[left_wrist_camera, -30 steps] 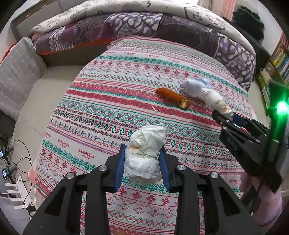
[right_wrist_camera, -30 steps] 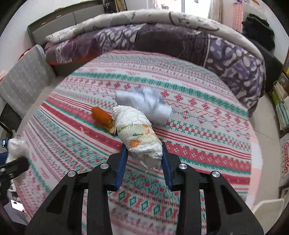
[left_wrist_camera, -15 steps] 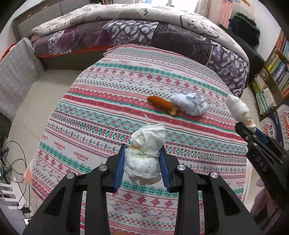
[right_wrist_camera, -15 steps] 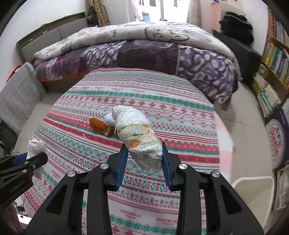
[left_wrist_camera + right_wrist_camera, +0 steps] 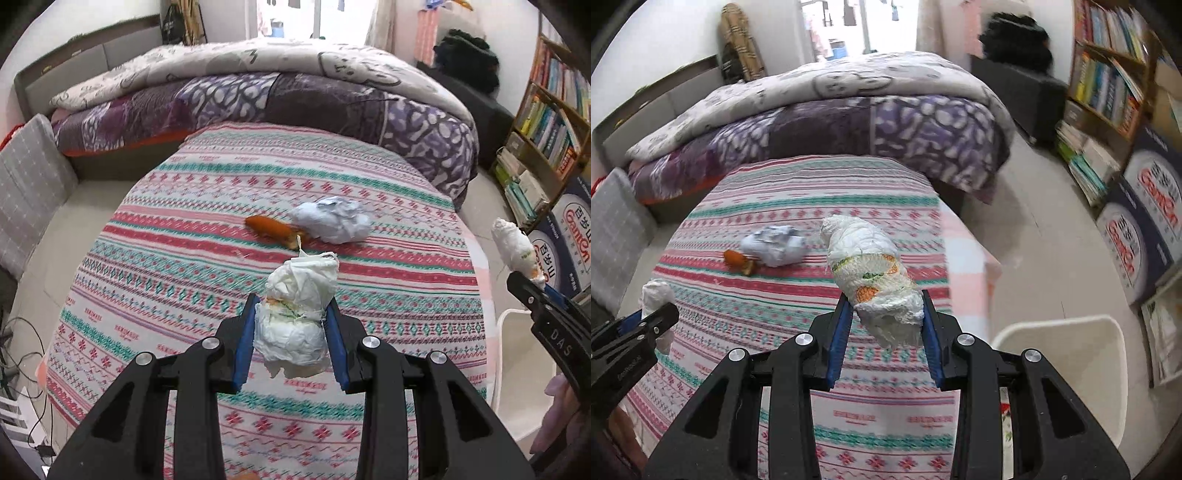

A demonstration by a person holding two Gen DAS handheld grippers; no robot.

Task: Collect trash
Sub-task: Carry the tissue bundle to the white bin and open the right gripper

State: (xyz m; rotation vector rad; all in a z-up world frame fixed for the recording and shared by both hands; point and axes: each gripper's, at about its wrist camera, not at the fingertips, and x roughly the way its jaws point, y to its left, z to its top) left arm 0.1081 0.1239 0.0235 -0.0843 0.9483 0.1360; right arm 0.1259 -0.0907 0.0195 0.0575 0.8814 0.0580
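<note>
Between my left claw's (image 5: pixel 291 332) blue pads, I am gripping a white paper wad (image 5: pixel 297 314); my right claw (image 5: pixel 886 325) is clamping a printed tissue roll (image 5: pixel 871 273). Ahead, crumpled paper (image 5: pixel 332 223) and an orange peel (image 5: pixel 271 229) are lying on the striped cloth (image 5: pixel 184 258). A white bin (image 5: pixel 1067 354) is sitting right of my right claw.

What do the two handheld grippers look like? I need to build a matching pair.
Both are matte black plastic. The left gripper and right gripper have two angular arms with silver bolts and cut-out windows, and fingers lined with blue pads. White lettering marks the side of each body.
</note>
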